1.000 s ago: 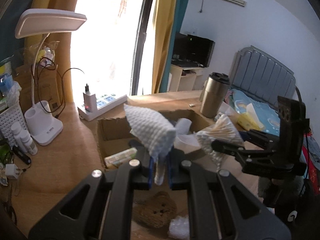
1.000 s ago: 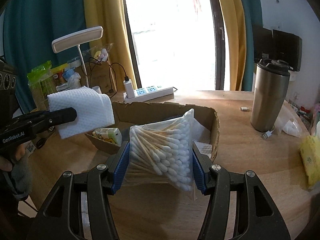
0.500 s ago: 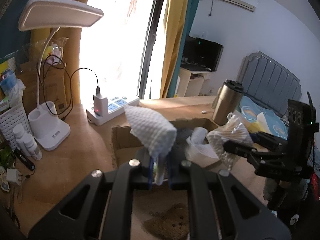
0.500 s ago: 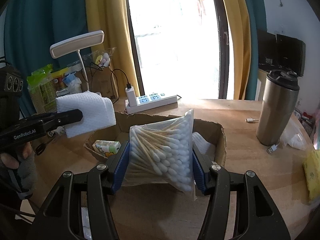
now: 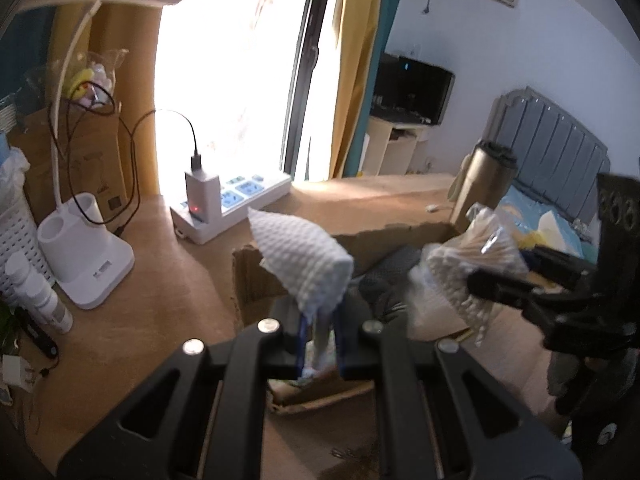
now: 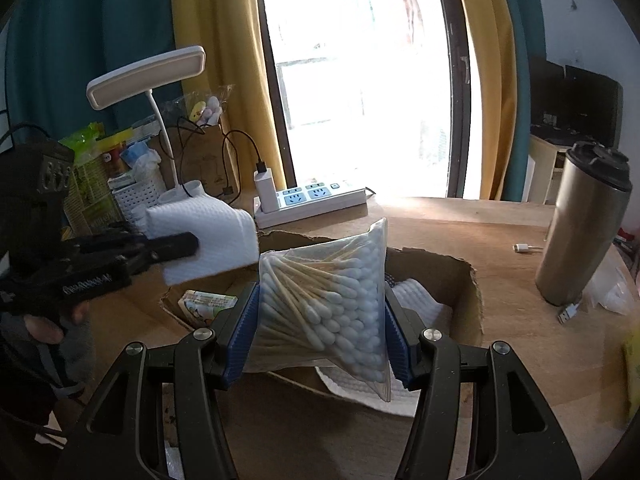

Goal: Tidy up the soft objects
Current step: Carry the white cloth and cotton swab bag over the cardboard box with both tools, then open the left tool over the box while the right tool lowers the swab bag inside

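Observation:
My left gripper (image 5: 320, 336) is shut on a folded white textured cloth (image 5: 304, 264) and holds it above the left end of an open cardboard box (image 5: 256, 280). It also shows in the right wrist view (image 6: 204, 240). My right gripper (image 6: 320, 324) is shut on a clear bag of cotton swabs (image 6: 324, 300) and holds it over the box (image 6: 468, 300). The bag also shows in the left wrist view (image 5: 468, 272). In the box lie a small printed tissue pack (image 6: 204, 304) and a white cloth (image 6: 416, 300).
A white desk lamp (image 5: 84, 256), a white power strip (image 5: 232, 204) with a charger, a steel tumbler (image 6: 584, 228), a white basket (image 5: 16, 240) and small bottles (image 5: 36, 292) stand on the wooden table. A brown plush (image 5: 356, 464) lies near the front edge.
Both grippers have moved forward toward the box with their loads. The cloth and the swab bag are now over the box. The view is blurred by motion.

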The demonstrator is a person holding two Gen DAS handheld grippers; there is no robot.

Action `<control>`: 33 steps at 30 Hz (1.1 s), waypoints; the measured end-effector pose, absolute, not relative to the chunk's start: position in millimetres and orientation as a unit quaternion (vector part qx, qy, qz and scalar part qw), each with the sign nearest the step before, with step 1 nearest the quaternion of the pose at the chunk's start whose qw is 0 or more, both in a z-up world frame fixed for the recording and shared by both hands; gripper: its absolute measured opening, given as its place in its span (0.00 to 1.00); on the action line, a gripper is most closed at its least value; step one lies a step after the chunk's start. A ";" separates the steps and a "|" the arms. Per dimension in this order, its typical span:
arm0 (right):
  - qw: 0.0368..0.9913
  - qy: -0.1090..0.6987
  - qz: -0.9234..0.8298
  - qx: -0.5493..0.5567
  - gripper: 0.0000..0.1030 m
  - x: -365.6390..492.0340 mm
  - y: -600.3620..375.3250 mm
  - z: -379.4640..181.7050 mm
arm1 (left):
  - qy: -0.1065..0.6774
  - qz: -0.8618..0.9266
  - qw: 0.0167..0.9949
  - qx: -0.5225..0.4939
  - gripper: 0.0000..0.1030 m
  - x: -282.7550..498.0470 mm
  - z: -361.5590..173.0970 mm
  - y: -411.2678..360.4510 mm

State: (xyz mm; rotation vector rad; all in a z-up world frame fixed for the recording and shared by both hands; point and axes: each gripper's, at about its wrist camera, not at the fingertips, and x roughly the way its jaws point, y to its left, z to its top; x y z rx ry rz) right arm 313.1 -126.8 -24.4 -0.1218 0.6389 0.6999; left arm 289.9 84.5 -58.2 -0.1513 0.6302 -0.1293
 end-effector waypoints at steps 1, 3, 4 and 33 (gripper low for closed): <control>0.887 0.309 0.338 -0.059 0.58 314.4 -125.6 -25.0 | 0.313 -0.063 0.945 -0.077 0.10 292.5 -60.9 85.3; 0.886 0.311 0.339 -0.059 0.58 317.4 -121.9 -27.0 | 0.317 -0.060 0.943 -0.079 0.11 298.5 -66.0 87.1; 0.885 0.313 0.340 -0.060 0.58 319.0 -119.3 -28.3 | 0.319 -0.059 0.943 -0.079 0.12 301.0 -68.0 88.0; 0.871 0.330 0.355 -0.075 0.58 324.8 -89.9 -30.5 | 0.327 -0.050 0.940 -0.085 0.61 282.6 -65.9 102.1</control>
